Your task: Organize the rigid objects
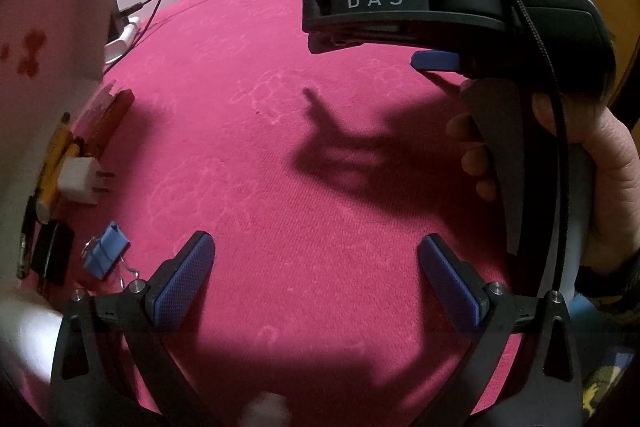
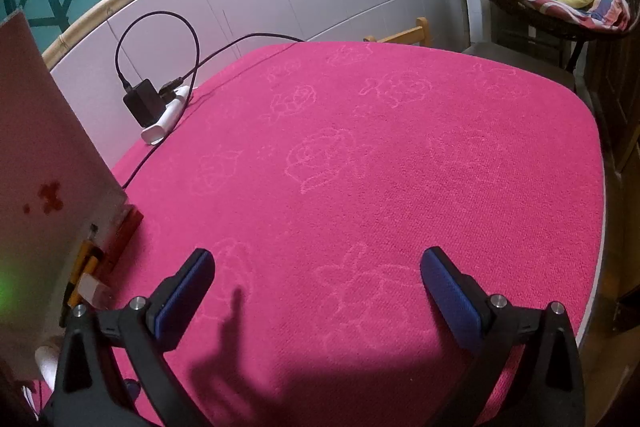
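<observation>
Item: left gripper point(image 1: 316, 283). Jaws spread wide, nothing between the blue pads; it hangs over bare pink cloth point(image 1: 280, 147).

Item: right gripper point(image 2: 318, 291). Jaws equally wide, empty. In the left wrist view its body, marked DAS, sits at 2 o'clock, held by a hand point(image 1: 600, 179).

Item: small rigid objects, clustered at 9 o'clock of the left wrist view, against the foot of a pale upright panel point(image 1: 60, 7).
- blue clip point(image 1: 105, 251), nearest the left gripper, at about 8 o'clock, with wire handles showing.
- white plug point(image 1: 82, 181), two prongs pointing toward the cloth's centre.
- yellow pencils point(image 1: 58, 151), lying just behind the plug.
- red bar point(image 1: 110, 123), at the far end of the row.
- dark flat pieces at the rim of the view, too blurred to name, possibly a case or a card.

Item: charger point(image 2: 144, 103) with cable on a white strip point(image 2: 168, 119), at 10 o'clock of the right wrist view, well apart from the cluster. Probably not part of the sorting.

Step in hand: judged to be between picks, both tools free and the centre of the cloth bare.

Next move calls for: swinging the left gripper toward 8 o'clock, lining its pads across the clip's body rather than the wire handles, then closing. The panel stands close, so a low, sideways approach seems wise.
</observation>
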`<action>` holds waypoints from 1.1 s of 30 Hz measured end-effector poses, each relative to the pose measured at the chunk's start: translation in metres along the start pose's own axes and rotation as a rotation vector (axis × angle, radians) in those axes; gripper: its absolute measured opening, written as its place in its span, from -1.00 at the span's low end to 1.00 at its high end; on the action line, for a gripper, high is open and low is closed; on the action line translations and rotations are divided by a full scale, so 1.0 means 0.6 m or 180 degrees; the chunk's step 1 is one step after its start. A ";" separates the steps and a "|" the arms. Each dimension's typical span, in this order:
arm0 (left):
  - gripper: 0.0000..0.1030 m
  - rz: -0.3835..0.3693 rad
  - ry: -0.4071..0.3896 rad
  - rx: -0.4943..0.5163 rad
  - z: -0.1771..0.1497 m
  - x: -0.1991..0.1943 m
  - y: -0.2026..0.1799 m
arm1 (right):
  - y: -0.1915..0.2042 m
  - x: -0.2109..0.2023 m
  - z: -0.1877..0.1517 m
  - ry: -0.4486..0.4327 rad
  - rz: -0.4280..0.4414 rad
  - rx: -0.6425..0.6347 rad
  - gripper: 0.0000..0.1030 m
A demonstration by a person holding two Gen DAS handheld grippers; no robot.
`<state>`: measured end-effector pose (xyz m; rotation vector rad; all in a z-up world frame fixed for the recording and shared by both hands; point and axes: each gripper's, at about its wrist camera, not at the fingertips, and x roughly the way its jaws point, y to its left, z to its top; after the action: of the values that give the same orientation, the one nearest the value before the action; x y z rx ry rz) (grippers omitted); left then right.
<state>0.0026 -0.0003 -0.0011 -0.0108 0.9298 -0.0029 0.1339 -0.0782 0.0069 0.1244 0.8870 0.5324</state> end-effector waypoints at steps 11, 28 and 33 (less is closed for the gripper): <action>1.00 0.0008 0.0000 -0.0004 0.002 0.000 -0.005 | 0.000 0.000 0.000 0.0005 -0.0014 -0.0011 1.00; 1.00 0.0006 0.0002 -0.0003 0.003 0.000 -0.005 | 0.006 0.003 0.000 0.0021 -0.0074 -0.0053 1.00; 1.00 0.0005 0.0001 -0.0002 0.003 0.000 -0.005 | 0.006 0.002 0.000 0.0018 -0.0071 -0.0050 1.00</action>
<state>0.0042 -0.0031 -0.0001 -0.0107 0.9302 -0.0010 0.1331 -0.0748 0.0070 0.0986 0.8887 0.5191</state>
